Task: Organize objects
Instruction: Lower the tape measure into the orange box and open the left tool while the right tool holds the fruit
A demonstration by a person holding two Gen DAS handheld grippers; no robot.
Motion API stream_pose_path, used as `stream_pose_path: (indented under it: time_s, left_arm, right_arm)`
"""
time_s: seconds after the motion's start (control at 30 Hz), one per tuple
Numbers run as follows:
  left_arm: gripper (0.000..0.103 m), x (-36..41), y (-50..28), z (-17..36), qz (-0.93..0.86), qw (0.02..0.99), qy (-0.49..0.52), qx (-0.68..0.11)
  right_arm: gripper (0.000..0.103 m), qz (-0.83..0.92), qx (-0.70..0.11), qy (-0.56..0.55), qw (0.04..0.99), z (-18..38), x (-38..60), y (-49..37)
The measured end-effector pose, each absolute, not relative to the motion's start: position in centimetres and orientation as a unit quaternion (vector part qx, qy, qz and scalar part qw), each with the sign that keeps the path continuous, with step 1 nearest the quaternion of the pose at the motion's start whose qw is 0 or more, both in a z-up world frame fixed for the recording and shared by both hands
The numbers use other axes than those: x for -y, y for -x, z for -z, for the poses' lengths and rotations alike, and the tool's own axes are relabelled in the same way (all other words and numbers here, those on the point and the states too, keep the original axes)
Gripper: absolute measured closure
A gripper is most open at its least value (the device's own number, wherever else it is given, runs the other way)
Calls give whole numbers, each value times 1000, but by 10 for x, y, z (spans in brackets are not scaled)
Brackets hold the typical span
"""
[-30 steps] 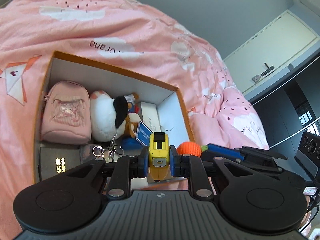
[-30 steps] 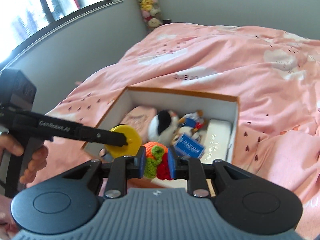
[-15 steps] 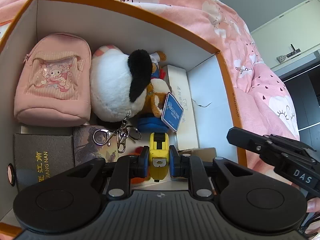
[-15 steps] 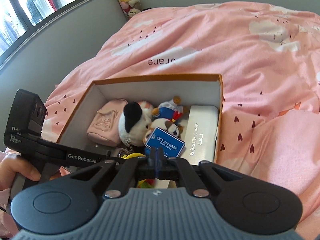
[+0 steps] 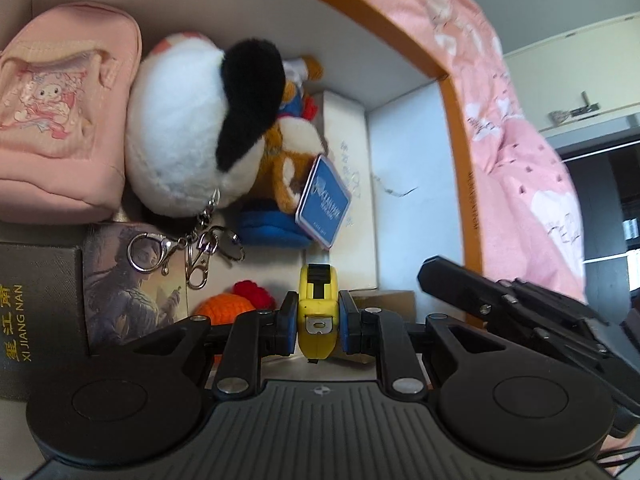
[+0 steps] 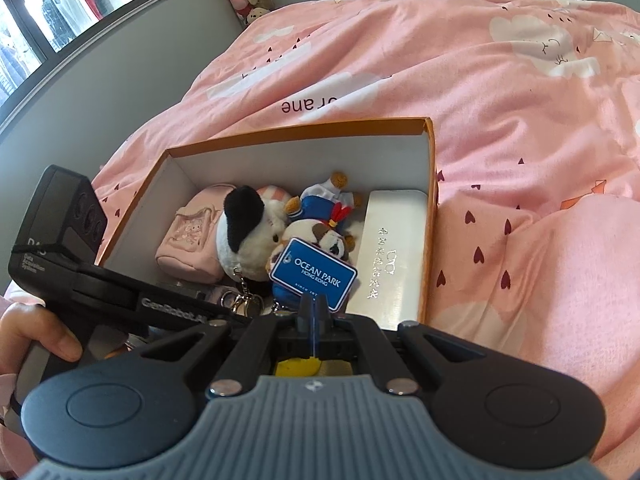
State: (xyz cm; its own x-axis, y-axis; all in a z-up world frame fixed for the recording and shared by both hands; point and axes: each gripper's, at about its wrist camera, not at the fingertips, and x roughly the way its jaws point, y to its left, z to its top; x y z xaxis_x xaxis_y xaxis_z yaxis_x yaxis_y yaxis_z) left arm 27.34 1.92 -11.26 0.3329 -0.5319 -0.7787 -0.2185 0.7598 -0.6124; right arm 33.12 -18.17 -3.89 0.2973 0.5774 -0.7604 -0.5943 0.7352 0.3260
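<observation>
The left hand-held gripper (image 5: 319,322) is clamping a yellow tape measure (image 5: 318,304) between its blue pads and is hanging low inside the orange-rimmed box (image 5: 454,128) on the pink bed (image 6: 520,100), over the near gap beside a crocheted orange toy (image 5: 232,306). The right hand-held gripper (image 6: 314,312) is sitting fully closed with nothing between its fingers, hovering at the box's near edge. The box is looking crowded: a pink pouch (image 5: 60,112), a white plush (image 5: 180,128) with a keychain (image 5: 188,248), and a white case (image 5: 352,184) are filling most of it. If the tape measure is let go here, it is likely to tip onto the crocheted toy or snag the keychain, and the two grippers, being close together, risk knocking each other on the way out.
</observation>
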Motion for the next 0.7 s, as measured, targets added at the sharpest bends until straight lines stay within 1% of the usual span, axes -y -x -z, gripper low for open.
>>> stream_pose_path:
  time_s: [0.13, 0.27, 0.37, 0.57, 0.7]
  left_arm:
    - [81, -16, -274, 120, 94, 735, 327, -586]
    - [77, -13, -272, 123, 92, 733, 325, -591]
    - [70, -10, -271, 119, 91, 740, 313, -589]
    - [61, -8, -270, 106, 90, 756, 293, -578]
    - [58, -8, -268, 98, 87, 768, 280, -569]
  right_arm:
    - [103, -363, -469, 9, 805, 40, 182, -331]
    - [103, -365, -469, 12, 804, 41, 182, -330]
    - [103, -365, -468, 13, 805, 41, 182, -330]
    - [99, -364, -466, 18, 806, 40, 182, -328]
    - [99, -365, -462, 22, 808, 38, 181, -326]
